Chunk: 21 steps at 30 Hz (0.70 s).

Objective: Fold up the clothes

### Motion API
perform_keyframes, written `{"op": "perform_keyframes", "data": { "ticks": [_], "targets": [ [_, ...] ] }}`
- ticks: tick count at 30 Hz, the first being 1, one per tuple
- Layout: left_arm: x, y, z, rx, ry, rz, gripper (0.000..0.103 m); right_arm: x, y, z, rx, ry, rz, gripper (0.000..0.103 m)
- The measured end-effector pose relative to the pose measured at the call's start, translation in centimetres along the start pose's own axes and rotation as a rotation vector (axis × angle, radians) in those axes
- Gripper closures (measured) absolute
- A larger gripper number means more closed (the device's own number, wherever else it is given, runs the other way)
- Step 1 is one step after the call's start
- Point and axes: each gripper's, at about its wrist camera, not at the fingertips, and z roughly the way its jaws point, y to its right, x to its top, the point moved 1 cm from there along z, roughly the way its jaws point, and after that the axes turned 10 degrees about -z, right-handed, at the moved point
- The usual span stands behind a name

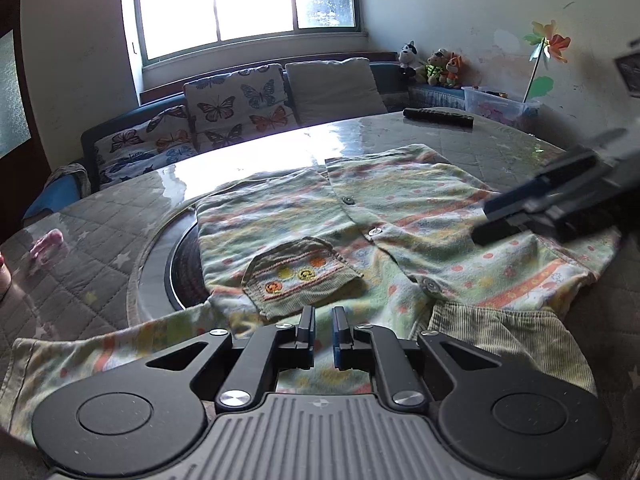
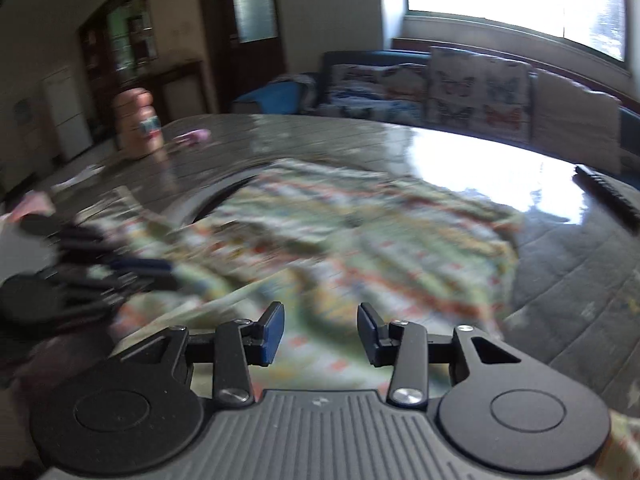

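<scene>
Remote [image 1: 438, 117] on table [image 1: 500, 148]; sofa [image 1: 240, 108] behind.

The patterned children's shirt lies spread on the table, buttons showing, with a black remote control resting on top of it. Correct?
Not quite. The remote control lies on the bare table beyond the shirt, apart from it, as the left wrist view shows. The shirt is spread out, buttons showing.

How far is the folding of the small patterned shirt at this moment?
Early stage. Done: the shirt lies spread on the table, front up and buttoned, one side seemingly turned in. In hand: the left gripper is nearly shut low over the near hem, though I cannot tell if it pinches cloth; the right gripper hovers open above the shirt, holding nothing. Left: folding the sleeves and body.
</scene>
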Motion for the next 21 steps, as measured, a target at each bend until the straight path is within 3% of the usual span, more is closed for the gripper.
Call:
{"op": "perform_keyframes", "data": {
  "ticks": [7,11,13,21],
  "targets": [
    [-0.3,0.3,-0.6,0.0,0.014,-0.014,0.093,-1.1,-5.9,-0.4,0.115,-0.013,-0.072,0.064],
    [-0.2,0.4,-0.5,-0.003,0.013,-0.013,0.093,-2.2,-7.5,0.8,0.075,-0.042,-0.102,0.08],
    [-0.1,0.4,-0.3,-0.004,0.009,-0.014,0.093,-2.4,-7.2,0.3,0.064,-0.034,-0.075,0.097],
    [0.4,1.5,1.5,-0.041,-0.011,0.0,0.093,-1.8,-4.1,-3.5,0.054,0.05,0.074,0.099]
  ]
}}
